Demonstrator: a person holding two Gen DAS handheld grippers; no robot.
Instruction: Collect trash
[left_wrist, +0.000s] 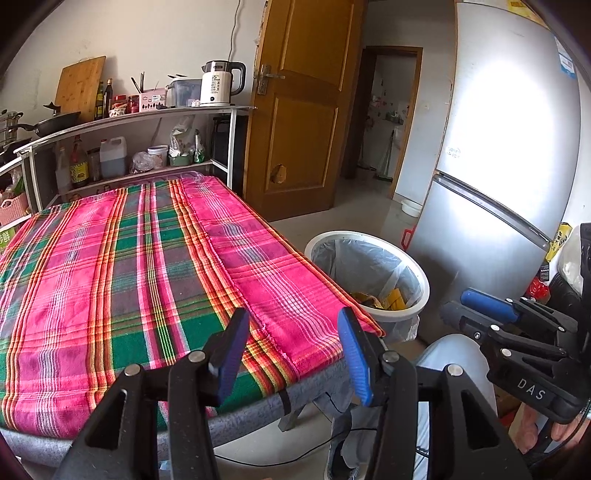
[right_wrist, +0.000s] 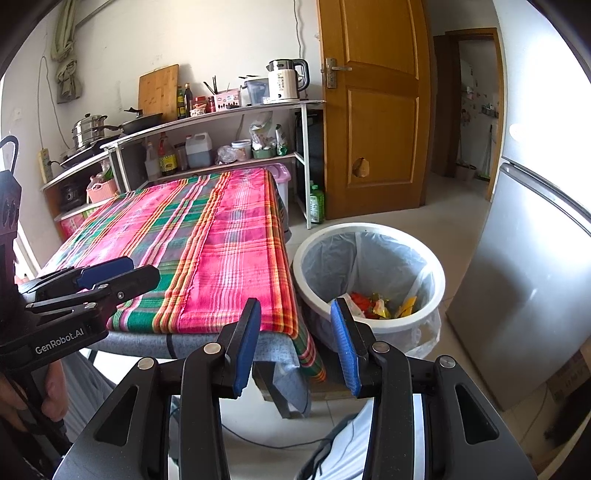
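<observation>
A white trash bin lined with a clear bag stands on the floor right of the table; it holds colourful wrappers. It also shows in the left wrist view, with yellow wrappers inside. My left gripper is open and empty over the table's near edge. My right gripper is open and empty near the table's front right corner, beside the bin. The left gripper shows from the side in the right wrist view; the right one shows in the left wrist view.
The table is covered by a pink and green plaid cloth. A shelf with a kettle, bottles and pans stands behind it. A brown door is at the back and a silver fridge on the right.
</observation>
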